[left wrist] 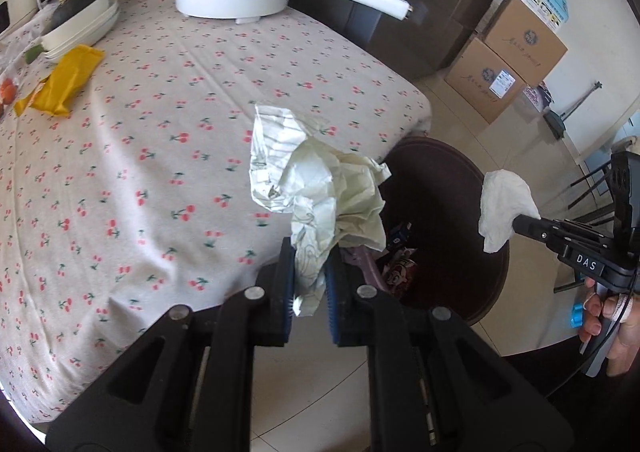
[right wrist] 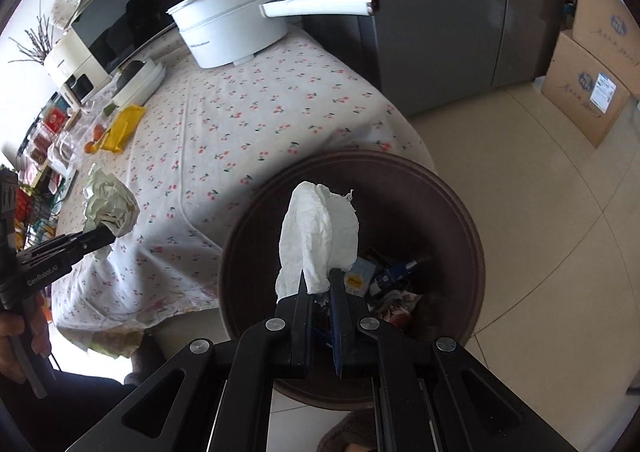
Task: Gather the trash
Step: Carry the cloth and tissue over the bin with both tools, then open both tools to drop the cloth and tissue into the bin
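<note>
Right gripper [right wrist: 320, 284] holds tissue [right wrist: 320, 236] over litter-filled brown bin [right wrist: 460, 212]

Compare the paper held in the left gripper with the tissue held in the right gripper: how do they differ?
The crumpled paper is pale greenish with printed lines, while the tissue is plain white. The paper is the bigger, bulkier wad; the tissue is a smaller, soft fold. In the right wrist view the tissue hangs over the brown trash bin, while the paper is above the tablecloth. Both are pinched in shut jaws.
</note>
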### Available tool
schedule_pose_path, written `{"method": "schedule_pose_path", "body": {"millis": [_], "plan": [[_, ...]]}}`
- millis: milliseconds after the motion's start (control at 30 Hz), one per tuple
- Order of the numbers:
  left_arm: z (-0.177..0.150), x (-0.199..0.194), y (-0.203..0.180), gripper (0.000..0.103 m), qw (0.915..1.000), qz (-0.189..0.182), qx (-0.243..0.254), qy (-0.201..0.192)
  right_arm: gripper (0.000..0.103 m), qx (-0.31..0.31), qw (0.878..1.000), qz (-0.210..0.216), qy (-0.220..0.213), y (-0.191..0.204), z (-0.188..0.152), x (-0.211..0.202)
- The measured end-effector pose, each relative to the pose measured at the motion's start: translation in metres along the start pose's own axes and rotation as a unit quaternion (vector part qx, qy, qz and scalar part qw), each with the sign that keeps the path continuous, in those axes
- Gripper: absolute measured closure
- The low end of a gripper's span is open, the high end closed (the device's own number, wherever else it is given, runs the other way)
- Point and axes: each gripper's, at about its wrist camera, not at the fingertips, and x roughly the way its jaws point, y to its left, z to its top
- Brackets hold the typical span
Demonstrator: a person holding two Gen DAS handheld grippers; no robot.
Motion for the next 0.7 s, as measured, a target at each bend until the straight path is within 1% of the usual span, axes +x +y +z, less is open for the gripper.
{"method": "schedule_pose_path", "body": {"millis": [200,333,400,433,467,500,533,700], "plan": [[0.003,0.026,-0.05,0.088,0.9983,-0.033,0.045,0.016,0.095,0.021,1.0,-0.013,0.01,-0.032,-0.011,0.001],[0.003,0.042,-0.068,0.087,0.9965,-0.043,0.066,0.029,0.095,0.029,0.999,-0.017,0.014,-0.043,-0.014,0.001],[0.004,0.047,-0.072,0.077,0.9961,-0.039,0.073,0.028,0.095,0.032,0.999,-0.018,0.014,-0.046,-0.015,0.0],[0.006,0.049,-0.074,0.057,0.9964,-0.031,0.075,0.027,0.095,0.032,0.999,-0.017,0.014,-0.047,-0.015,-0.001],[0.007,0.049,-0.073,0.034,0.997,-0.017,0.072,0.021,0.095,0.032,0.999,-0.017,0.013,-0.047,-0.015,-0.002],[0.008,0.047,-0.071,0.026,0.9977,-0.006,0.067,0.01,0.095,0.032,0.999,-0.017,0.013,-0.047,-0.016,-0.003],[0.01,0.045,-0.068,0.022,0.9981,-0.002,0.062,0.004,0.095,0.032,0.999,-0.017,0.012,-0.047,-0.016,-0.003],[0.013,0.04,-0.052,0.021,0.9993,0.007,0.038,0.002,0.095,0.032,0.999,-0.018,0.014,-0.046,-0.017,-0.003]]}}
